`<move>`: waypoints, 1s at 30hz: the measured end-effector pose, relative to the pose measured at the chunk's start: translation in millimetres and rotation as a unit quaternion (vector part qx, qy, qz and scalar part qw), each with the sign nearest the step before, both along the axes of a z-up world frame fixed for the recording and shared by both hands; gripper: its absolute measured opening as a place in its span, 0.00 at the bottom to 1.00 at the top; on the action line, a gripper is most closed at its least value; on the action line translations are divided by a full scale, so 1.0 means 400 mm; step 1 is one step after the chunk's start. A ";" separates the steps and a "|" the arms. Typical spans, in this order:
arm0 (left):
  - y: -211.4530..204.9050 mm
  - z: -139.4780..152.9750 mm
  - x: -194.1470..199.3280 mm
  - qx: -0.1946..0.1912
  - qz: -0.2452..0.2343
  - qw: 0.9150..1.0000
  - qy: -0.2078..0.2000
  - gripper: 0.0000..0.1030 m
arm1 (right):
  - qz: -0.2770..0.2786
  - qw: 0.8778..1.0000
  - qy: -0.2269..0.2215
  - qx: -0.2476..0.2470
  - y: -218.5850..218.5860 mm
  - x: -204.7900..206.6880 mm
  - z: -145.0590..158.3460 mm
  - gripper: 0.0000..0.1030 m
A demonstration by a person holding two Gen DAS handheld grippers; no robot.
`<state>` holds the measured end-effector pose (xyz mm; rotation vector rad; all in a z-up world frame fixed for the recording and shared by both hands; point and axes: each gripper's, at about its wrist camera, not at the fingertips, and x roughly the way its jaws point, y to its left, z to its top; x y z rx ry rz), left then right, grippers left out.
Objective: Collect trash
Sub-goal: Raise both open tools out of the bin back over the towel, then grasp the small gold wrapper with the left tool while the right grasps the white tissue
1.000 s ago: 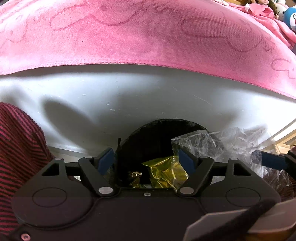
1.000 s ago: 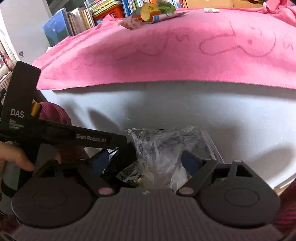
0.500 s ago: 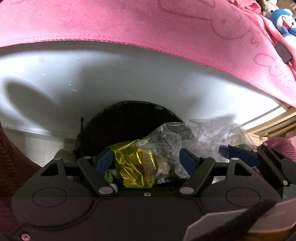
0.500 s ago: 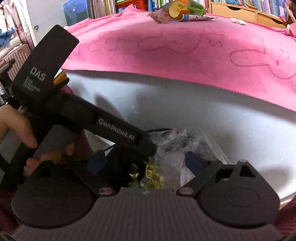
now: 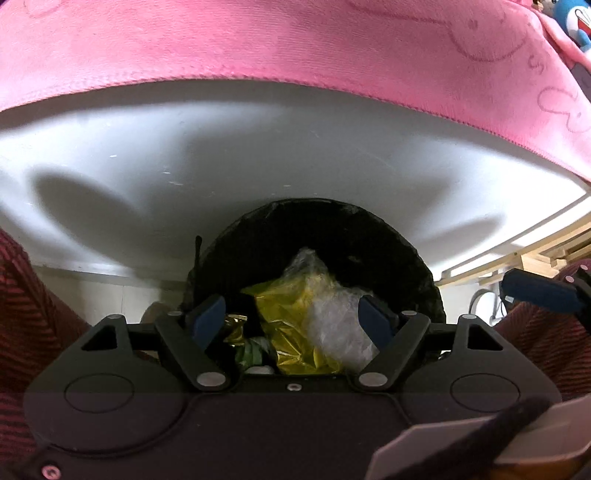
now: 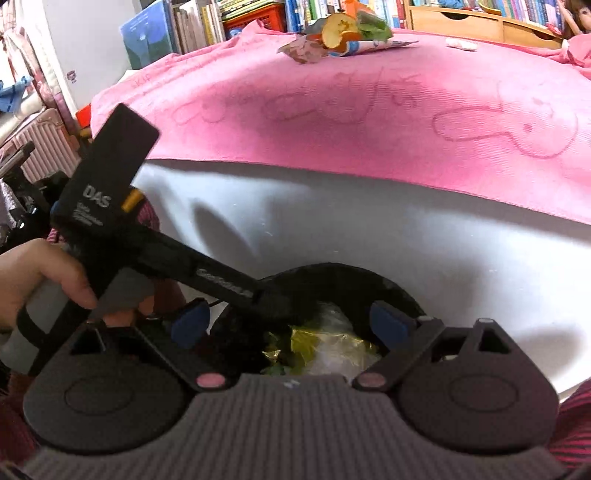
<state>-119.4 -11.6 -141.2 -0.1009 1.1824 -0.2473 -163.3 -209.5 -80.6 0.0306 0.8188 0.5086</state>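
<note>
Left wrist view: left gripper (image 5: 293,321) points down over the black bin (image 5: 406,254), jaws wide, nothing clamped. Bin sits below the edge of the white table (image 5: 258,155). Inside the bin: a gold foil wrapper (image 5: 284,314) with a crumpled clear plastic bag (image 5: 332,314) lying against its right side, both below the blue pads (image 5: 208,319) and not pinched by them. Pink cloth (image 5: 295,44) covers the tabletop above. One blue finger of the right gripper (image 5: 539,291) shows at the right edge.

Right wrist view: right gripper (image 6: 291,325) also over the bin (image 6: 388,288), jaws spread wide and just opened further, empty between the pads; the plastic bag (image 6: 340,347) and the gold wrapper (image 6: 299,339) lie down in the bin beneath. The left gripper's body (image 6: 155,240) crosses the left side, held by a hand (image 6: 48,280). Far across the pink cloth (image 6: 369,110) lies more trash: a colourful snack wrapper (image 6: 343,37), well apart from both grippers. Bookshelves (image 6: 258,14) behind.
</note>
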 end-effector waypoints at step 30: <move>0.060 0.411 0.062 -0.063 0.065 0.954 -0.285 0.78 | -0.198 0.962 -0.189 -0.014 -0.136 0.278 0.287 0.91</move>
